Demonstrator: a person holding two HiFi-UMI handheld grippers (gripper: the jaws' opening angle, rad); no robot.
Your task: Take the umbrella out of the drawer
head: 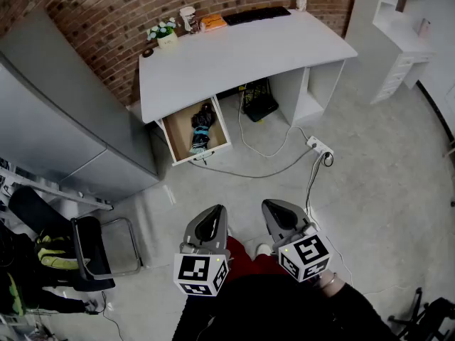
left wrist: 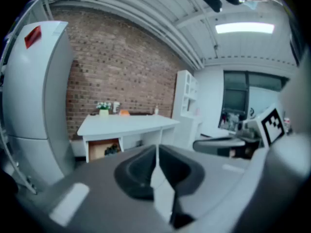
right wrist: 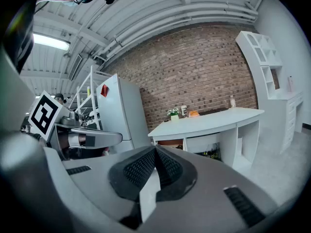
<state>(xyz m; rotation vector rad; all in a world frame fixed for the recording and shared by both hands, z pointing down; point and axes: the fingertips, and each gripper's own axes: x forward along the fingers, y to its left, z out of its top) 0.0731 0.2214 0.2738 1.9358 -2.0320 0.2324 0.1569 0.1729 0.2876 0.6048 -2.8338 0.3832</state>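
Observation:
A folded dark umbrella with teal patches (head: 200, 130) lies in the open wooden drawer (head: 176, 130) under the left end of the white desk (head: 242, 52). In the left gripper view the drawer (left wrist: 103, 149) shows far off, under the desk (left wrist: 127, 124). Both grippers hang near the person's body, well short of the desk. My left gripper (head: 211, 219) is shut with nothing in it, and so is my right gripper (head: 279, 214). The jaws of each meet in a thin line (left wrist: 156, 152) (right wrist: 155, 152).
A grey cabinet (head: 57, 112) stands left of the desk. White cables and a power strip (head: 318, 146) lie on the floor between me and the desk. A black chair (head: 85, 251) is at my left, white shelving (head: 398, 34) at the right. A plant pot (head: 166, 34) and small items sit on the desk's far edge.

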